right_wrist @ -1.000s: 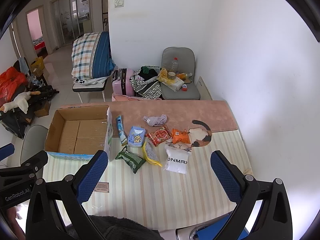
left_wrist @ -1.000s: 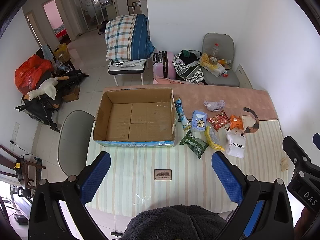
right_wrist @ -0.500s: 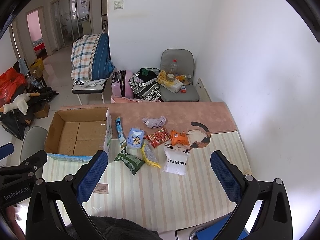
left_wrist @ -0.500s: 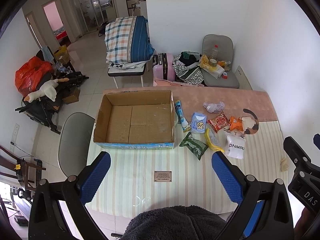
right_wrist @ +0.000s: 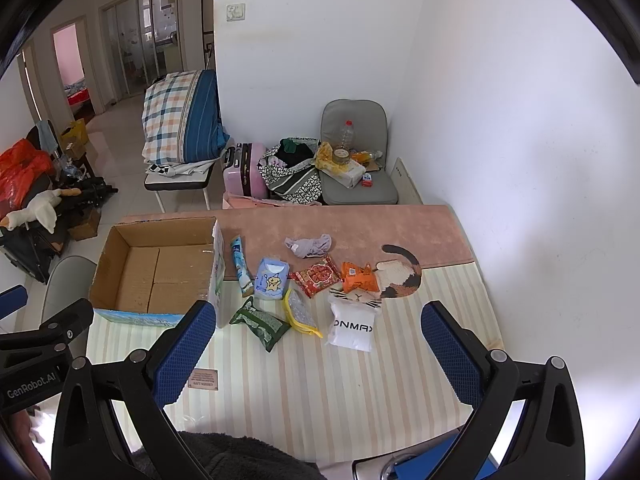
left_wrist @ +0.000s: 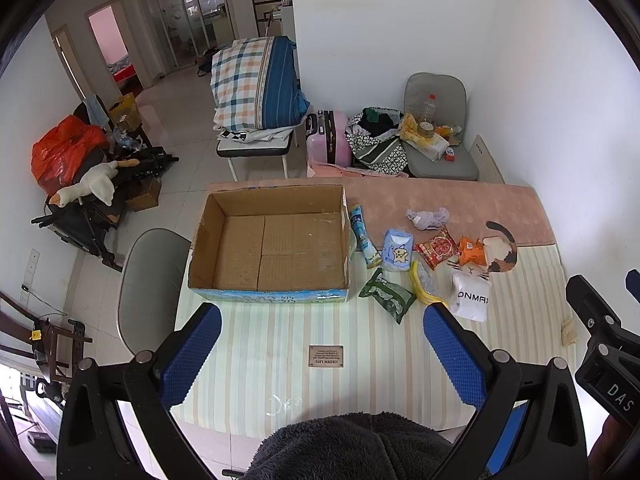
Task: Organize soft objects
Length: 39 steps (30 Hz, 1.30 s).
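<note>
Grippers high above table: left gripper (left_wrist: 322, 316) spread wide, holding nothing; right gripper (right_wrist: 314, 314) likewise. Cardboard box (left_wrist: 272, 240) left of soft packets (left_wrist: 404, 264), white pouch (right_wrist: 353, 326) nearest right.

Cardboard box (left_wrist: 272, 240) left on table (left_wrist: 360, 376); snack packets (left_wrist: 386, 295) right of it; cloth (left_wrist: 427, 217) behind packets.

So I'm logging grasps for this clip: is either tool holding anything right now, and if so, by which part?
Nothing is held. The left tool and the right tool are both open above the table, with the packets untouched.
</note>
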Motion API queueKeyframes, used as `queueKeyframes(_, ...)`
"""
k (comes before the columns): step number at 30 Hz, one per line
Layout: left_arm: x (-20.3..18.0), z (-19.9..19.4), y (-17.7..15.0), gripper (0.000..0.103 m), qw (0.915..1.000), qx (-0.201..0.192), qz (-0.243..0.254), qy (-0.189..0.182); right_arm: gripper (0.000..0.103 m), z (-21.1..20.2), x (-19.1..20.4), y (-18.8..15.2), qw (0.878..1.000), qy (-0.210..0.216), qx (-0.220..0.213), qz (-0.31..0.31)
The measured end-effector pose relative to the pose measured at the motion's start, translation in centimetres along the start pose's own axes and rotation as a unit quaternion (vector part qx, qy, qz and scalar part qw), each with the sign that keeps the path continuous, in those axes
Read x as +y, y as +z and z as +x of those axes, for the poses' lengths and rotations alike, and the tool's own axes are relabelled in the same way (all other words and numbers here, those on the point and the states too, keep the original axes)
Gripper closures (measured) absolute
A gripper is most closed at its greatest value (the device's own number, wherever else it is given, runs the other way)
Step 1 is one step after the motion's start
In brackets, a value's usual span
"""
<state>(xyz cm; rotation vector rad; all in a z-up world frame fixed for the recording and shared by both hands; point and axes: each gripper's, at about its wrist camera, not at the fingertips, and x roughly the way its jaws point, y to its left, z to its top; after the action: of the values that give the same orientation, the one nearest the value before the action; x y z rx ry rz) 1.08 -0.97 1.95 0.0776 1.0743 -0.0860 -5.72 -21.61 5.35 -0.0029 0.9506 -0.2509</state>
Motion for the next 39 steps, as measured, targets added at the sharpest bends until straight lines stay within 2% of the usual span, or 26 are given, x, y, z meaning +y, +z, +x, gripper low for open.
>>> queueKeyframes(18,0.2,0.8,0.2,0.0,1.0,0.001,-0.006,-0.006,0.0,0.6,-0.2,-0.2,1.0,0.008,0.001,0.01)
queueKeyframes(21,0.0,3.9,0.4,0.0,0.9994,0.023,-0.022,-0.011,0.0,3.4,-1.3,-0.2,0.999,0.013,0.018,0.032)
queueKeyframes(24,-0.5,9.5,0.8,0.0,0.9962,0.078,-0.036,-0.019,0.0,10.0,-2.6,-0.9,0.995,0.014,0.086,0.053)
queueKeyframes(26,-1.3,14.0,0.7,0.0,0.9909,0.125,-0.041,-0.025,0.0,15.0,-3.2,-1.8,0.989,0.014,0.133,0.065)
queueKeyframes(28,-2.5,18.5,0.1,0.0,0.9817,0.179,-0.05,-0.042,0.0,20.5,-3.9,-3.2,0.981,0.005,0.182,0.07)
queueKeyframes(31,-4.5,24.1,-1.2,0.002,0.9676,0.234,-0.071,-0.065,0.0,28.1,-5.9,-5.3,0.967,-0.005,0.238,0.094)
queueKeyframes(32,-5.2,25.9,-1.5,0.003,0.9617,0.251,-0.081,-0.073,0.0,30.4,-6.6,-6.0,0.962,-0.003,0.25,0.107)
queueKeyframes(36,-7.2,32.1,-2.2,0.019,0.9395,0.302,-0.137,-0.087,0.0,37.3,-9.2,-8.0,0.948,-0.004,0.287,0.136)
queueKeyframes(39,-8.7,36.1,-2.6,0.023,0.9297,0.326,-0.153,-0.078,0.0,40.4,-9.7,-8.5,0.946,0.019,0.305,0.109)
